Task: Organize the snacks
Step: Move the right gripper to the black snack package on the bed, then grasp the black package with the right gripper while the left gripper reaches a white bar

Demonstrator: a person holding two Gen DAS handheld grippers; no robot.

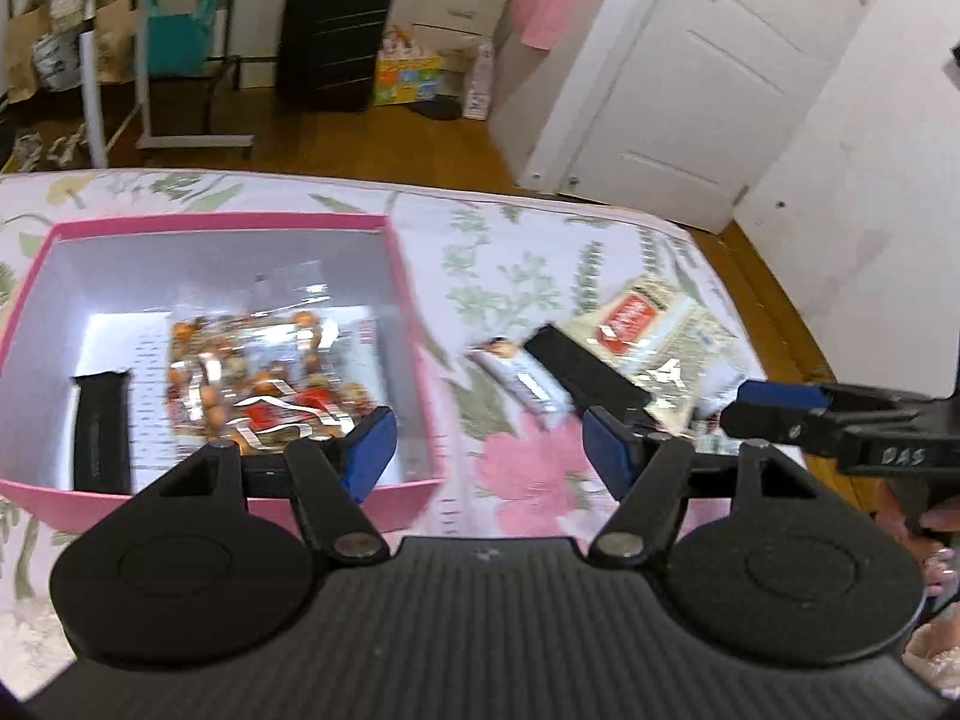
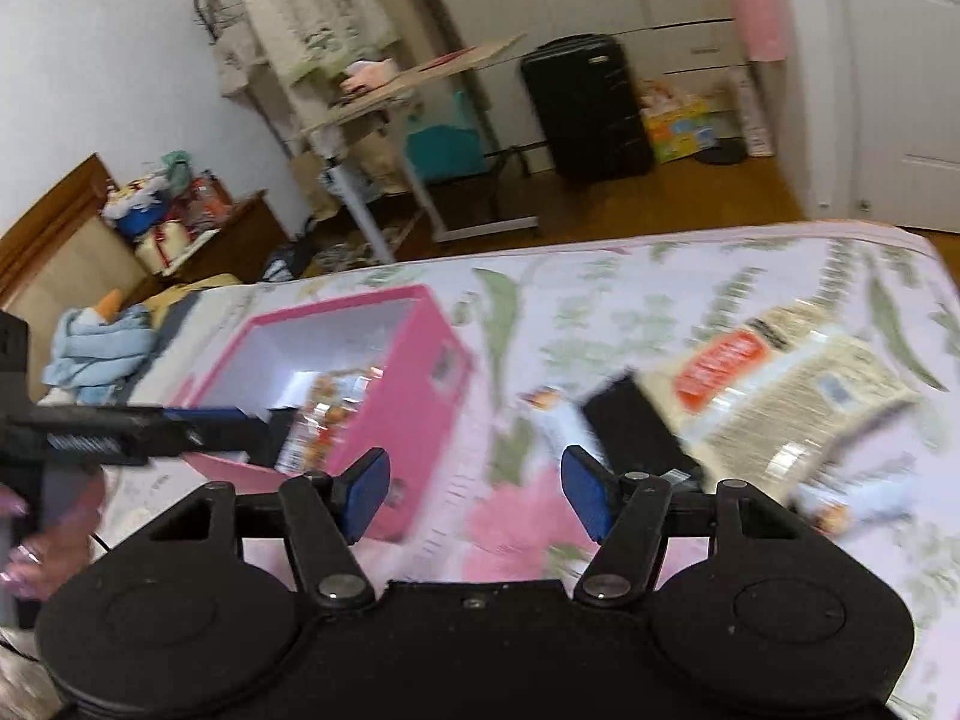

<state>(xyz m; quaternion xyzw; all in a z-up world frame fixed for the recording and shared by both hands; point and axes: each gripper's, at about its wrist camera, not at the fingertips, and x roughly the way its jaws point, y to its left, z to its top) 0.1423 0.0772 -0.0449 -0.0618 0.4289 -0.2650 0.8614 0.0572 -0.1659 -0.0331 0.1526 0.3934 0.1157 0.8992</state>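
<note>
Floral bedding [image 1: 516, 276] spreads under me, wooden floor beyond. On it sits a pink box [image 1: 408, 300] holding a nut bag [image 1: 258, 372] and a black pack [image 1: 102, 426]. My left gripper [image 1: 489, 450] hangs with jaws apart and empty beside the box. My right gripper [image 2: 474, 492] is likewise parted, holding nothing. Right of the box lie a second black pack [image 2: 636, 426], a red-labelled bag [image 2: 798, 384] and a small white bar [image 1: 522, 378].

Across the lower frame of its own view the left gripper [image 1: 489, 450] tilts downward with its blue pads apart and nothing between them, the right gripper [image 2: 474, 495] likewise gapes empty, and fingers of a hand [image 1: 936, 540] show at the right edge.
</note>
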